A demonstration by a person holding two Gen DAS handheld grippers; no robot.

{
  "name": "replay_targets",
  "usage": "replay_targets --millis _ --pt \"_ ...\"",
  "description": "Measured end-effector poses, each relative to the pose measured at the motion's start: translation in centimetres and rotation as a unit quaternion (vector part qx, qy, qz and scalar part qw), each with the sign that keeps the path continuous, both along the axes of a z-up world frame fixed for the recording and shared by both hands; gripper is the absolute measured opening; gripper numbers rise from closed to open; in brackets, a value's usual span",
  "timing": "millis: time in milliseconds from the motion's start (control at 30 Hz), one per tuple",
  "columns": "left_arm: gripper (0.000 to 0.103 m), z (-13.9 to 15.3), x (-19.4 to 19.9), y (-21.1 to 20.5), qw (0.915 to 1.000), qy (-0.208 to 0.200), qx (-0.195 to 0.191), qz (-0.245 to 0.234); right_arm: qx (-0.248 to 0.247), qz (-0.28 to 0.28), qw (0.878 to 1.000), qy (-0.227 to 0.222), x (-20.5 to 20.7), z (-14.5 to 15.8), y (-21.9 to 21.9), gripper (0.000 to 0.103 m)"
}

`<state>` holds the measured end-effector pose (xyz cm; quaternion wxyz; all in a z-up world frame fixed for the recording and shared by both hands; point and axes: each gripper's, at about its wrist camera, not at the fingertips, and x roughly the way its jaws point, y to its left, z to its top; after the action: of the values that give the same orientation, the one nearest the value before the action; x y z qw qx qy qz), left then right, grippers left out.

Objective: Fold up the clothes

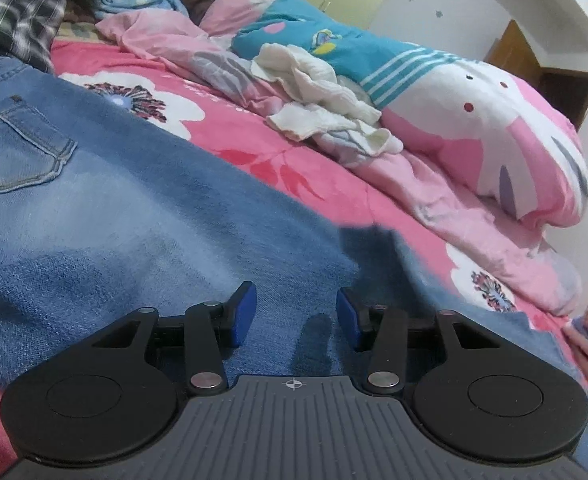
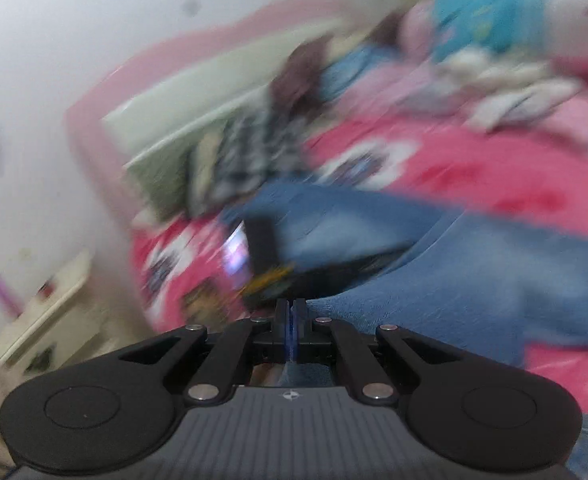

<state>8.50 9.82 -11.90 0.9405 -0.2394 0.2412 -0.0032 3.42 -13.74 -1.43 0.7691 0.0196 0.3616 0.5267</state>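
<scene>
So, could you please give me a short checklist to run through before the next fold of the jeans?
1. Jeans lying flat under the left gripper: ok, the denim looks smooth there.
2. Left fingers apart and free of cloth: ok, denim shows in the gap, not pinched.
3. Right gripper shut: ok, the fingers meet.
4. Right gripper holding denim: cannot tell; the view is blurred, though a raised fold sits just beyond it.
5. Fold path clear of the white cloth and plaid shirt: ok, both lie beyond the jeans.
</scene>
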Motion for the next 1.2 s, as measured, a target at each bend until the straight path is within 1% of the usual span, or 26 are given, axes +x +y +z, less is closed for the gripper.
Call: replay_targets --millis 67,133,200,267,333,400,433,467,500,533,567,600,633,667,733,800,833,867,933,967,1000,1033,1067,1100,1167,1200 --pt "0.046 0.1 0.0 -0.1 1.0000 0.001 0.004 0.001 -0.014 0.026 1.000 -0.009 -0.7 -0.4 0.7 0.003" --pt "0.046 0.1 0.1 -0.3 1.0000 0.002 0.006 0.002 -0.005 0.028 0.999 -0.025 -1.2 0.0 -0.4 0.007" --pt "0.046 0.1 0.1 -0.4 0.9999 0.004 0.009 0.004 0.017 0.023 0.999 -0.026 -1.6 0.6 -2.3 0.012" --pt "0.046 0.1 0.1 -0.4 0.9999 0.005 0.012 0.005 0.051 0.004 0.999 -0.016 -1.5 0.9 -4.8 0.022" --pt "0.046 0.1 0.1 -0.5 0.9999 0.005 0.013 0.006 0.078 -0.018 0.997 -0.007 -1.4 0.9 -7.0 0.024" --pt "0.046 0.1 0.1 -0.5 0.9999 0.005 0.013 0.006 0.106 -0.059 0.993 0.006 -0.8 0.5 -9.7 0.026" --pt "0.046 0.1 0.1 -0.4 0.9999 0.005 0.012 0.006 0.114 -0.090 0.989 0.014 -0.3 0.3 -11.4 0.031" --pt "0.046 0.1 0.0 -0.4 0.9999 0.004 0.012 0.007 0.115 -0.130 0.985 0.017 0.2 -0.1 -13.2 0.042" --pt "0.046 0.1 0.0 -0.4 0.9999 0.004 0.012 0.007 0.113 -0.184 0.976 0.016 0.7 -0.7 -15.4 0.046" --pt "0.046 0.1 0.0 -0.4 0.9999 0.004 0.012 0.007 0.109 -0.245 0.963 0.021 1.5 -1.4 -17.9 0.048" --pt "0.046 0.1 0.0 -0.4 0.9999 0.005 0.012 0.007 0.104 -0.305 0.946 0.027 2.4 -2.1 -20.5 0.048" --pt "0.046 0.1 0.0 -0.4 0.9999 0.005 0.013 0.007 0.099 -0.364 0.926 0.034 3.2 -2.7 -23.0 0.048" --pt "0.046 0.1 0.0 -0.4 0.9999 0.005 0.013 0.008 0.094 -0.423 0.900 0.046 4.2 -3.6 -25.6 0.049" --pt "0.046 0.1 0.0 -0.5 0.9999 0.005 0.013 0.009 0.088 -0.480 0.871 0.061 5.4 -4.6 -28.4 0.049" --pt "0.046 0.1 -0.1 -0.5 0.9998 0.006 0.013 0.010 0.079 -0.553 0.824 0.096 8.1 -6.8 -32.8 0.050" --pt "0.046 0.1 -0.1 -0.5 0.9998 0.006 0.011 0.013 0.093 -0.615 0.769 0.147 11.1 -9.5 -36.7 0.048" --pt "0.046 0.1 -0.1 -0.5 0.9998 0.006 0.010 0.014 0.123 -0.623 0.756 0.161 12.2 -10.5 -38.1 0.048" --pt "0.046 0.1 -0.1 -0.5 0.9998 0.006 0.010 0.016 0.140 -0.627 0.749 0.161 13.4 -10.8 -38.8 0.047" --pt "0.046 0.1 -0.2 -0.5 0.9998 0.005 0.007 0.018 0.142 -0.637 0.743 0.151 15.7 -10.4 -38.9 0.048" --pt "0.046 0.1 -0.2 -0.5 0.9998 0.006 0.005 0.021 0.138 -0.635 0.746 0.149 16.7 -10.3 -38.8 0.044" --pt "0.046 0.1 -0.2 -0.5 0.9997 0.006 0.005 0.023 0.127 -0.635 0.748 0.146 17.5 -10.2 -38.4 0.038" --pt "0.046 0.1 -0.2 -0.6 0.9996 0.007 0.006 0.025 0.115 -0.629 0.756 0.144 18.0 -10.1 -38.1 0.013" --pt "0.046 0.1 -0.2 -0.7 0.9996 0.007 0.007 0.027 0.108 -0.620 0.764 0.143 18.1 -9.8 -37.8 0.003" --pt "0.046 0.1 -0.3 -0.7 0.9996 0.007 0.007 0.028 0.106 -0.622 0.764 0.132 17.7 -9.1 -37.4 0.003" --pt "0.046 0.2 -0.3 -0.7 0.9995 0.008 0.003 0.030 0.121 -0.626 0.766 0.085 15.7 -7.3 -37.4 0.003" --pt "0.046 0.2 -0.3 -0.7 0.9995 0.008 0.001 0.031 0.129 -0.630 0.763 0.072 14.6 -6.7 -37.5 0.002"
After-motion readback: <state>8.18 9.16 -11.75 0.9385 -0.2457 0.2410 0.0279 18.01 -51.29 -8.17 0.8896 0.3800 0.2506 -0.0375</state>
